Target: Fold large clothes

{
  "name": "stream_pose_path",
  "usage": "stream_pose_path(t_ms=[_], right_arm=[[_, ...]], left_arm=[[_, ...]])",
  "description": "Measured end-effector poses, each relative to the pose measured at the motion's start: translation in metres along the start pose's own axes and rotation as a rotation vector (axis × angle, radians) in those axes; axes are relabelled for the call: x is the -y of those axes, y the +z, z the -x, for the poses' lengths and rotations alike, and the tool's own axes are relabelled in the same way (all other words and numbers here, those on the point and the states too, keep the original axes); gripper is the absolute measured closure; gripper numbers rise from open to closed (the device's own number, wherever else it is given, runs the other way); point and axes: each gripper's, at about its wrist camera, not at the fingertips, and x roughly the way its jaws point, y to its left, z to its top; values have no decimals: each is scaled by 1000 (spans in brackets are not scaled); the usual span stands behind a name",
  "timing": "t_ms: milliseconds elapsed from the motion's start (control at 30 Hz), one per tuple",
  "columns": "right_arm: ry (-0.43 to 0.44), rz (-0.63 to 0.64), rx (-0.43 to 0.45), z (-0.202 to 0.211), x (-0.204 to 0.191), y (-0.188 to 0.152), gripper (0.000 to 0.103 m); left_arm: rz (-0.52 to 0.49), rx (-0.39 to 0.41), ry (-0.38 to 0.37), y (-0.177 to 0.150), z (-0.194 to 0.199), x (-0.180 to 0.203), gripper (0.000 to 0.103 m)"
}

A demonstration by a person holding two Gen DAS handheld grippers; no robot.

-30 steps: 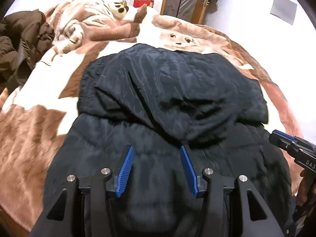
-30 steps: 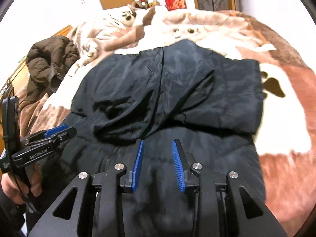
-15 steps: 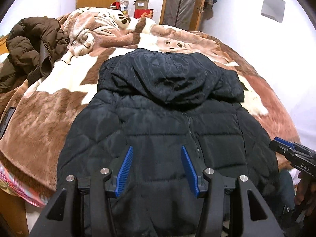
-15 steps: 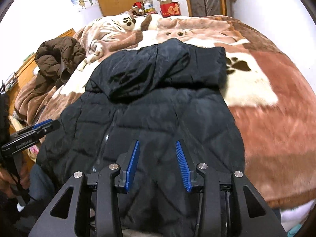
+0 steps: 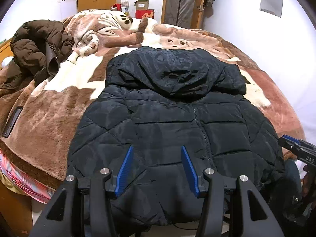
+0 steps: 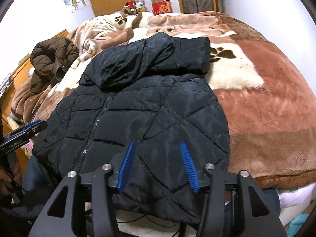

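A black quilted puffer jacket [image 5: 177,122] [image 6: 148,108] lies front up on the bed, zipper closed. Its hood [image 5: 177,69] [image 6: 142,59] is folded down over the collar. The hem hangs over the bed's near edge. My left gripper [image 5: 156,147] hovers over the hem's left half, open, with nothing pinched between its blue pads. My right gripper [image 6: 157,142] hovers over the hem's right half; its jaws are opening and the pads press on nothing. Each gripper also shows at the other view's edge: the right gripper [image 5: 296,148] and the left gripper [image 6: 25,130].
A brown and cream plush blanket [image 5: 49,108] [image 6: 266,108] covers the bed. A crumpled brown jacket [image 5: 37,43] [image 6: 53,59] lies at the far left. A flat dark object [image 5: 11,121] rests near the left edge. Boxes [image 5: 144,9] and a wardrobe stand behind the bed.
Both grippers have drawn back from the hood toward the bed's near edge, so the whole jacket now shows. The right gripper's jaws have spread wider. The jacket has stayed in place.
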Motion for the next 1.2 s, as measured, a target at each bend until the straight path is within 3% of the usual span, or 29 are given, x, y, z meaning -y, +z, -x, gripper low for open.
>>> stream_pose_path(t_ms=[200,400,467,533,633,1033,1200], right_arm=[[-32,-41,-27,-10,19,-2,53],[-75,-108,-35,-15,48,-4,52],[-88,-142,-52,-19,60,-5,49],[-93,-172,-72,-23,69,-7,38],[-76,-205,-111,-32,77,-11,38],[44,-265,-216,-52,71,-26,38],[44,-254,-247,-53,64,-30,38]], left_arm=[[16,-14,27,-1,-9,-16,49],[78,-36,76,0,-25,-57,41],[99,-52,104,0,-33,-72,40],[130,-65,126,-2,-39,-88,40],[176,-92,144,-6,-48,-107,38],[265,-182,44,-30,-69,-114,30],[240,-213,45,-36,-70,-101,30]])
